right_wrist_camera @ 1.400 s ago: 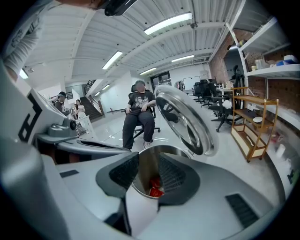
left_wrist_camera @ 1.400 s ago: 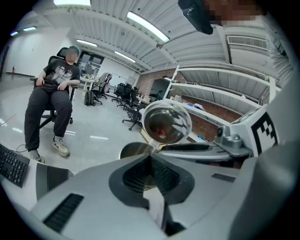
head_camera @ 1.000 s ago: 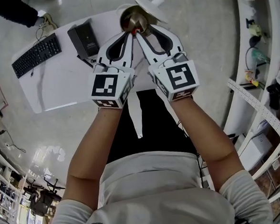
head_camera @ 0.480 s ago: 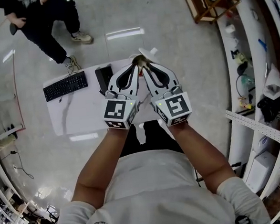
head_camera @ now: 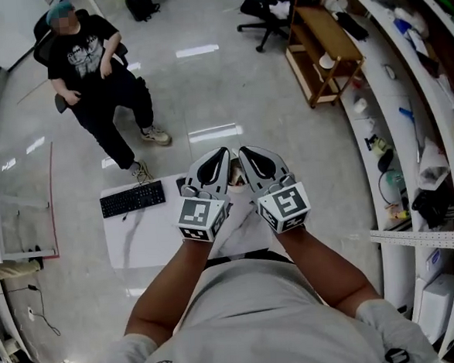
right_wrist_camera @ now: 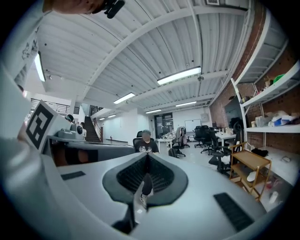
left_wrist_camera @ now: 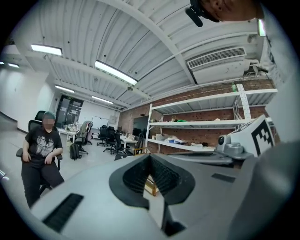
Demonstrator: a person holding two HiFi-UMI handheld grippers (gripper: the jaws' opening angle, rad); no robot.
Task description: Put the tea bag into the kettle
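Both grippers are held up side by side at chest height, pointing level across the room, far above the white table (head_camera: pixel 138 241). The left gripper (head_camera: pixel 224 150) (left_wrist_camera: pixel 150 157) is shut, its ribbed pads meeting at the tips with nothing between them. The right gripper (head_camera: pixel 243 148) (right_wrist_camera: pixel 146 157) has just been closing and is shut, also on nothing. No tea bag shows in any view. The kettle is hidden behind the grippers in the head view, except perhaps a small sliver between them.
A black keyboard (head_camera: pixel 133 199) lies on the table's far edge. A person (head_camera: pixel 96 77) sits on a chair beyond it. A wooden rack (head_camera: pixel 322 46) stands at the back right, and long white shelves (head_camera: pixel 421 124) run along the right wall.
Both grippers have risen together, away from the table, which now looks small and far below. The kettle has slipped out of sight behind them. The right gripper's jaws have closed.
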